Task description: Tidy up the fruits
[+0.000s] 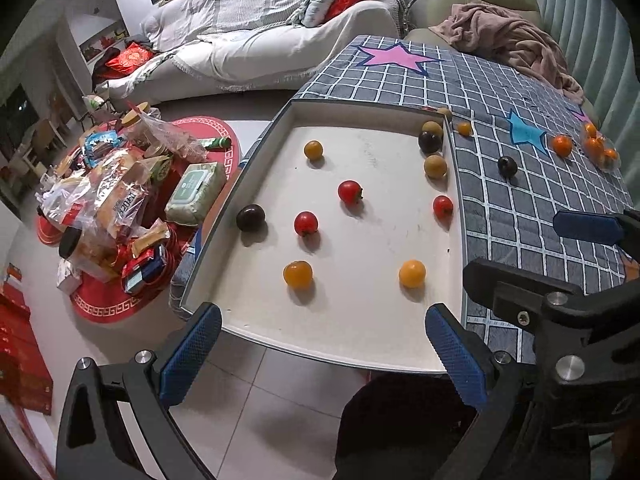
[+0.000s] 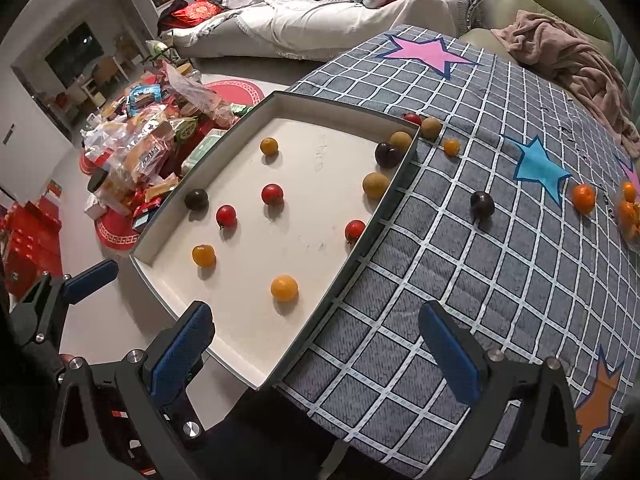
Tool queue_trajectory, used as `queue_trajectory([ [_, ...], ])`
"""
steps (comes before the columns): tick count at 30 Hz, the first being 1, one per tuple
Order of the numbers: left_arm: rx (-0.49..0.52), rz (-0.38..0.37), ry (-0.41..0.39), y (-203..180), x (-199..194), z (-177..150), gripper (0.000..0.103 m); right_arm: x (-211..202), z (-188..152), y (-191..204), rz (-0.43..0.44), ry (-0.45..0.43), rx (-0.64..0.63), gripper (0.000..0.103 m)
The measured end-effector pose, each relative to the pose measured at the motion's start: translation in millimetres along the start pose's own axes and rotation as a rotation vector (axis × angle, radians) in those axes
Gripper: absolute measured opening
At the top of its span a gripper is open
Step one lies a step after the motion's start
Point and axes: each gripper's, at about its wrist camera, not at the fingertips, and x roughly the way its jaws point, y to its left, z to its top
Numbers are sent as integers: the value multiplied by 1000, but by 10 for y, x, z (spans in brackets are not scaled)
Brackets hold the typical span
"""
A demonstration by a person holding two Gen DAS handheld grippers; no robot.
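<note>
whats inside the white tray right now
Ten small fruits lie loose in the white tray: three red, three orange-yellow, two dark purple, two tan-brown. A third tan fruit sits just outside its far corner. Nothing seems hidden.

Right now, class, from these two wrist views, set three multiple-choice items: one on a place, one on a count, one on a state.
1. Where does the dark fruit outside the tray lie? A on the checked cloth; B on the floor; C on the sofa.
2. How many red fruits lie in the tray? A one; B three; C five.
3. The left gripper and right gripper are: A both open, empty; B both shut; C holding fruit.
Answers: A, it sits on the cloth near the blue star. B, three red ones show in both views. A, wide gaps, nothing between.
</note>
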Motion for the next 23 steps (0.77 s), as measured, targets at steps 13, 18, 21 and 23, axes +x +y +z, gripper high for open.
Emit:
queue_trajectory([
  [13,13,6,18,-50,38,-28,103,48,-23,-2,6,10,-2,103],
  [18,24,1,2,-82,21,-48,103,48,-26,-7,6,10,-2,103],
  [21,30,-8,-3,-95,8,-53,103,48,-25,-7,6,11,-1,103],
  [23,34,-8,2,-105,13,-60,103,47,-26,-7,6,10,-1,103],
])
